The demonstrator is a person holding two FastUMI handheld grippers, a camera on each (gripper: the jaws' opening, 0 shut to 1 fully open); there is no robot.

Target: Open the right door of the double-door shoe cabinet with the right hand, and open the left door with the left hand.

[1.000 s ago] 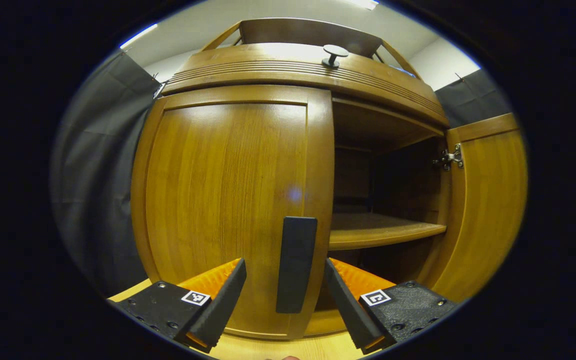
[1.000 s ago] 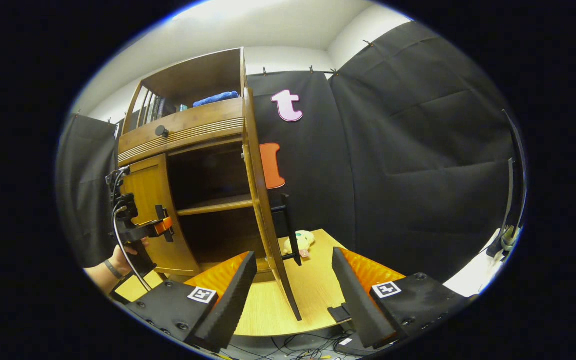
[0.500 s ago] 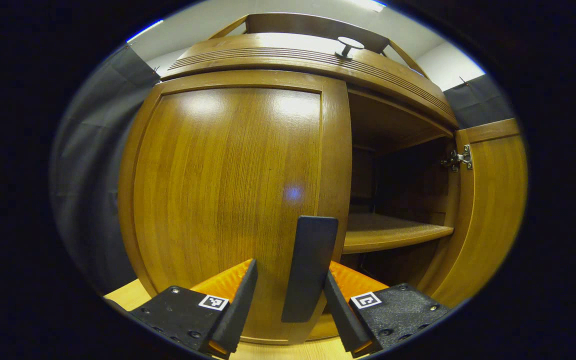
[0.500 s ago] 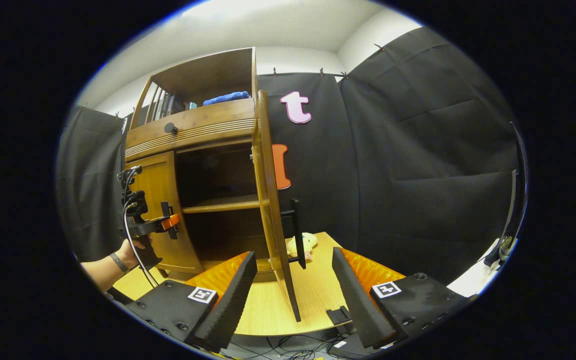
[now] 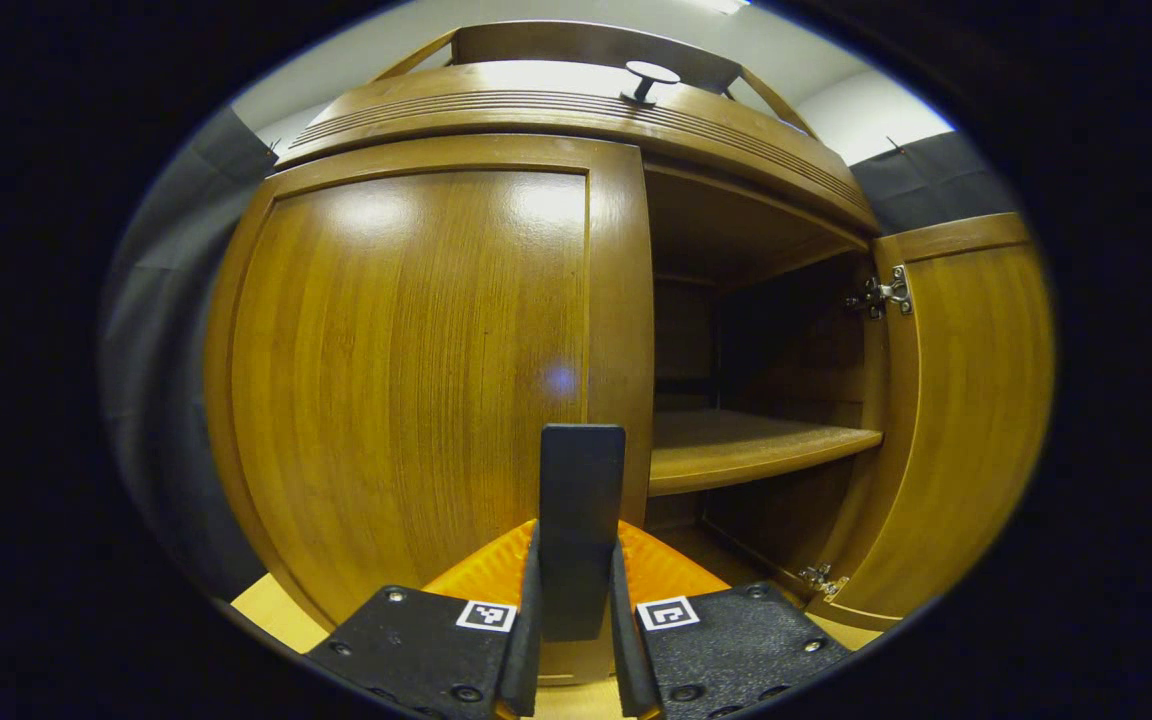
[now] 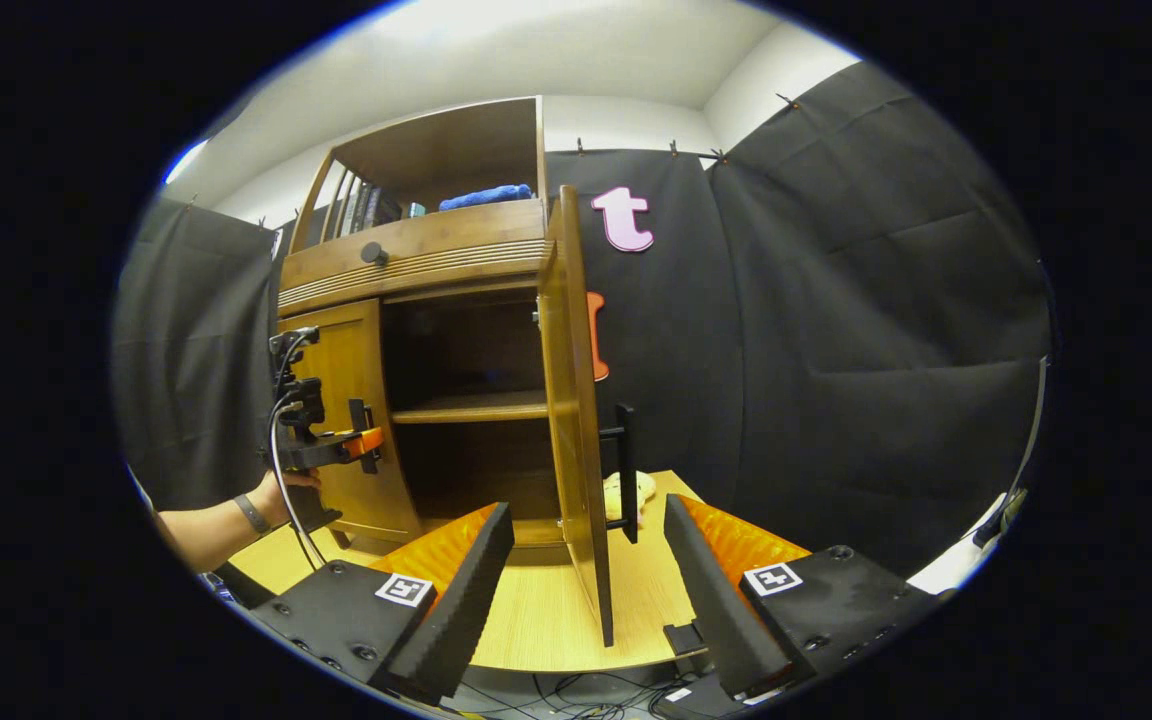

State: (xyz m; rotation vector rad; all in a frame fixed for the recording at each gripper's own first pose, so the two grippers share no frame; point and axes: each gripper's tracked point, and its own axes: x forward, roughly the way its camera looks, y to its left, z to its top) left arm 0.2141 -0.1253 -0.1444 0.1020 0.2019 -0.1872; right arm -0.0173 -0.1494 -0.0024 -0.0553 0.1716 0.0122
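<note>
One cabinet [image 6: 436,280], two doors (one open [image 6: 576,400], one closed [image 5: 406,370]), two grippers [image 5: 576,640] [image 6: 586,590].

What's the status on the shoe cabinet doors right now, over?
Left gripper shut on left door handle; right gripper open, holding nothing. Right door swung wide; left door closed. Nothing blocking.

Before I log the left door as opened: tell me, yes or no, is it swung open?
No, the left door sits flush in the cabinet front, with the left claw closed on its handle.
</note>
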